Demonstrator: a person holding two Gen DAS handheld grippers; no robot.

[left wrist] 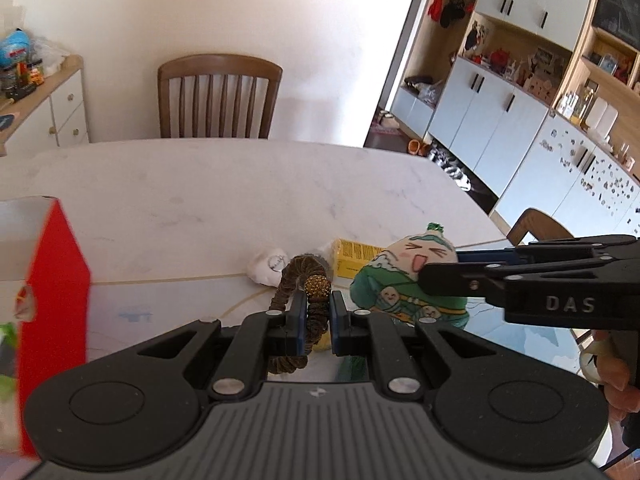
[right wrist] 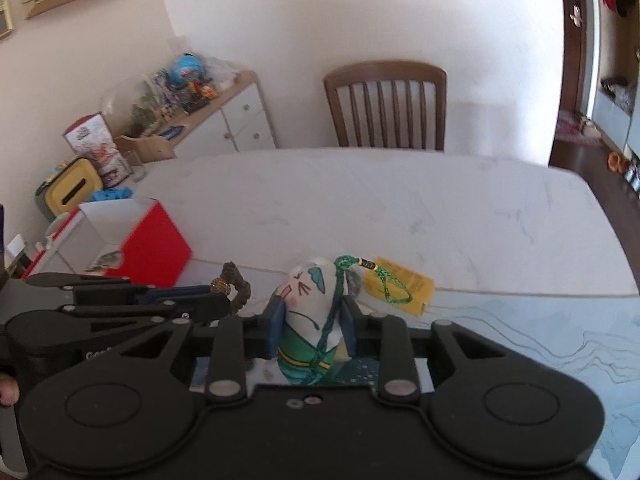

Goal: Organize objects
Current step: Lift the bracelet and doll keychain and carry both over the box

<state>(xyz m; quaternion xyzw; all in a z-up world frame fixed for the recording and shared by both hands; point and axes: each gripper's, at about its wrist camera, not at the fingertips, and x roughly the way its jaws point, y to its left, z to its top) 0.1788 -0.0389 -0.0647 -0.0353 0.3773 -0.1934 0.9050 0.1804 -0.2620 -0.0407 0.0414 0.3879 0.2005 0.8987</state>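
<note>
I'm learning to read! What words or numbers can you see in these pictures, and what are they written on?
"DAS": raised letters on the side of the right gripper.
"Ge...": the start of a word on the left gripper, the rest hidden.
Yellow box: black print, too small to read.
Red and white box: a picture on its side, no readable words.
Box on the sideboard: print too blurred to read.

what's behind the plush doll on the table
A yellow box lies behind the plush doll; its near end is covered by the doll.
</note>
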